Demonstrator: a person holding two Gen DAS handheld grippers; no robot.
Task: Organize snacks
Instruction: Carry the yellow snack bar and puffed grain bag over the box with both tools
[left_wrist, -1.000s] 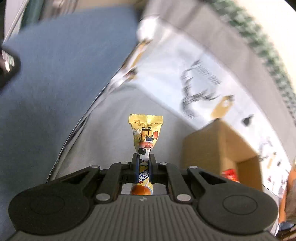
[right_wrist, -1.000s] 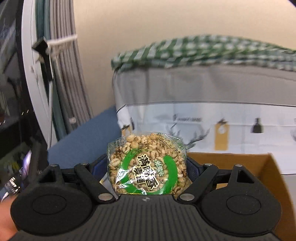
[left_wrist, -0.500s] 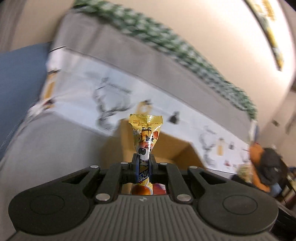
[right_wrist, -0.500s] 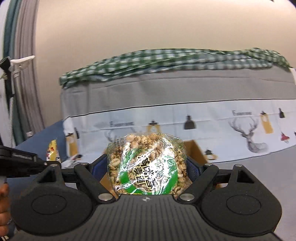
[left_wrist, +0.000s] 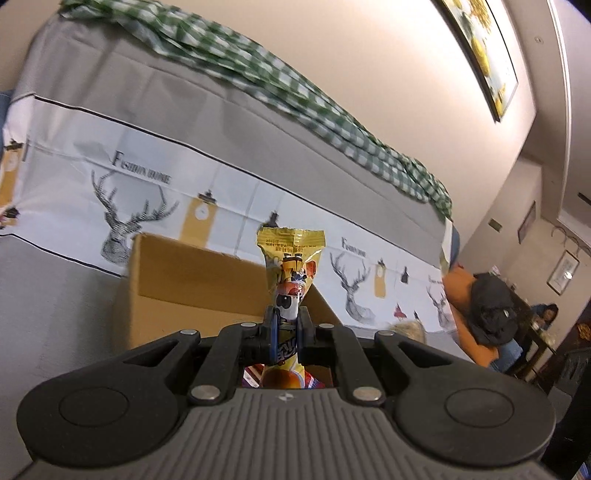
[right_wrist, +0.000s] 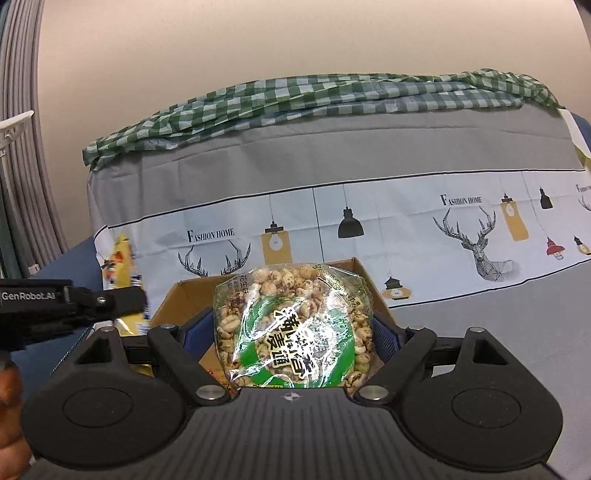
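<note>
Black, the left gripper (left_wrist: 286, 334) has its narrow jaws pinched tight on the waist of a yellow snack packet (left_wrist: 289, 280), which stands upright between the fingers. Its crimped top edge flares out above the grip, a cartoon figure is printed on the front, and its orange lower end hangs below the jaws. Seen from the right wrist, this same packet (right_wrist: 122, 271) and the left gripper (right_wrist: 110, 301) sit at the left of the cardboard box (right_wrist: 177, 302), held above its left wall.

Directly behind and below the packet in the left wrist view is the open cardboard box (left_wrist: 192, 273), its far flap standing up; something red and printed shows in the gap beneath the jaws, too small to identify.

Wider apart, the right gripper (right_wrist: 295, 332) clamps a clear bag of puffed grains (right_wrist: 291, 328) with a green ring and Chinese lettering on the front. The bag fills the span between the blue-padded fingers (right_wrist: 386, 334) and hides much of the box interior behind it.

The box rests on a grey cloth-covered surface (right_wrist: 498, 306), with open grey cloth to its right. Behind it rises a draped backrest printed with deer heads and lamps (right_wrist: 476, 240), and a green checked cloth (right_wrist: 314, 99) lies along the top.
</note>
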